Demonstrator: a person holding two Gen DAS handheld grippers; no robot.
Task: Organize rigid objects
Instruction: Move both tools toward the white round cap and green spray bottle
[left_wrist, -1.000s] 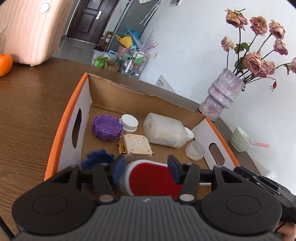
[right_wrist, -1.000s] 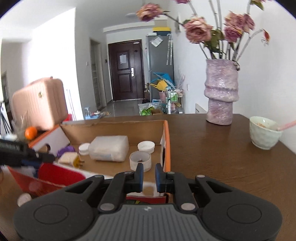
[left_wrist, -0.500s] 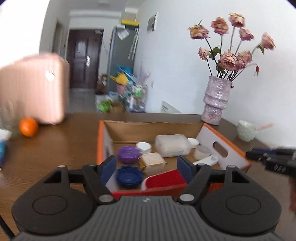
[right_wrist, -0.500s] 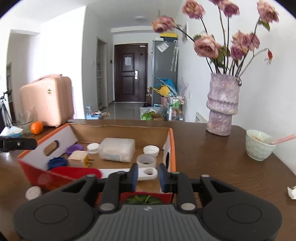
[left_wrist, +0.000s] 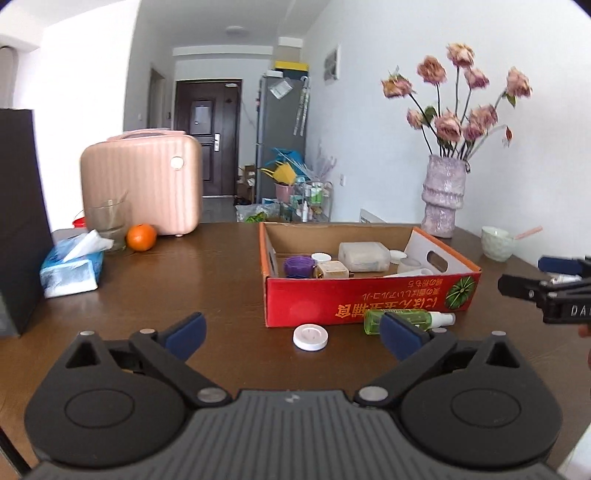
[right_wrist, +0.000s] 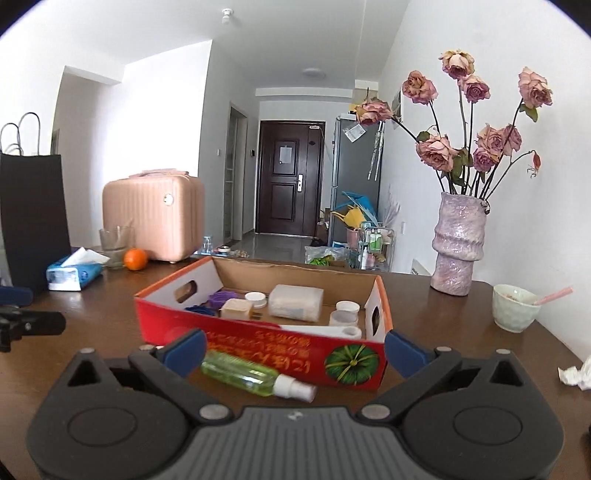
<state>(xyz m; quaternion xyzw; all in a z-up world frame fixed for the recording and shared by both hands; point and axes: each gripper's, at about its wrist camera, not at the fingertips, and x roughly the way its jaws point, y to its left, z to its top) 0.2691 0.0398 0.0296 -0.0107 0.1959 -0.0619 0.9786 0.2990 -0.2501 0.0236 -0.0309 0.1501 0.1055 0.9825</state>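
Note:
A red cardboard box (left_wrist: 369, 299) (right_wrist: 258, 341) stands open on the brown table. It holds a purple lid (left_wrist: 299, 266), a cream plug (left_wrist: 332, 270), a cloudy plastic container (left_wrist: 364, 256) and small white caps. A green spray bottle (left_wrist: 406, 318) (right_wrist: 243, 374) and a white round lid (left_wrist: 310, 336) lie on the table before the box. My left gripper (left_wrist: 291, 332) hangs back from the box, jaws opening wide, nothing between them. My right gripper (right_wrist: 295, 350) is also opening; the spray bottle lies low between its fingers, untouched.
A pink case (left_wrist: 142, 182), a glass (left_wrist: 109, 223), an orange (left_wrist: 141, 237), a tissue pack (left_wrist: 72, 267) and a black bag (left_wrist: 20, 221) stand at the left. A vase of dried roses (right_wrist: 458, 243), a bowl with a spoon (right_wrist: 515, 308) and a crumpled tissue (right_wrist: 576, 376) sit at the right.
Both grippers have drawn back out of the box and their jaws have spread wide. The left one let go of the red object, which stayed in the box.

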